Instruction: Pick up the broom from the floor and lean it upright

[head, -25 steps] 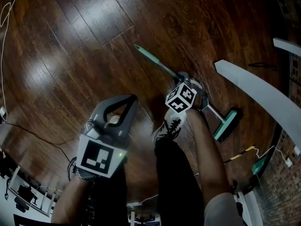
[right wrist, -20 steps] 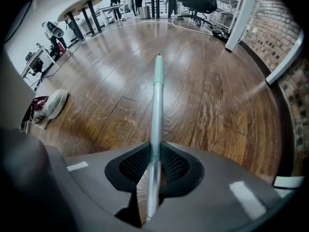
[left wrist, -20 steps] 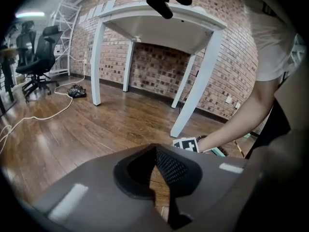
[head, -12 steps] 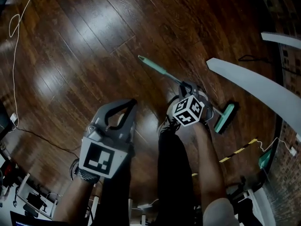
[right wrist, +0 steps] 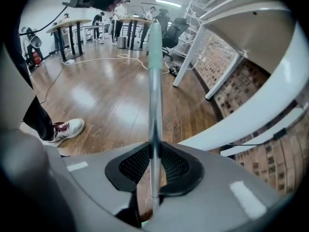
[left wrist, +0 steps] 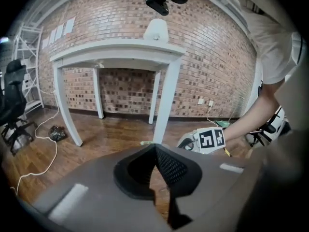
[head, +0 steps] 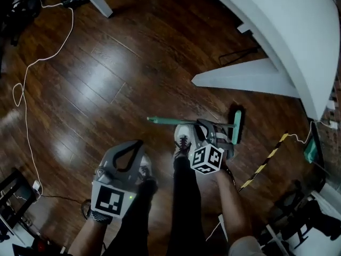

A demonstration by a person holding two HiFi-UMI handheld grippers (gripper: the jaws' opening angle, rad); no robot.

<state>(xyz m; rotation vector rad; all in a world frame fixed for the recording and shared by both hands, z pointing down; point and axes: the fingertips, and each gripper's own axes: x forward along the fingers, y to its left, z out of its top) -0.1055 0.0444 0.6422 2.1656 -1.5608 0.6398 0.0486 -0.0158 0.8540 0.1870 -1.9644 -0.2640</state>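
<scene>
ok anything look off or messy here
Nothing spilled or broken. The broom sits crosswise in the right gripper, not upright yet, and a loose white cable snakes across the floor at left.

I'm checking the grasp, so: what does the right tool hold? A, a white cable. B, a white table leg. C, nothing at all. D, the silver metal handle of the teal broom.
D: the right gripper view shows the right tool with its pads pressed on the silver metal handle of the teal broom, which runs up between them.
</scene>
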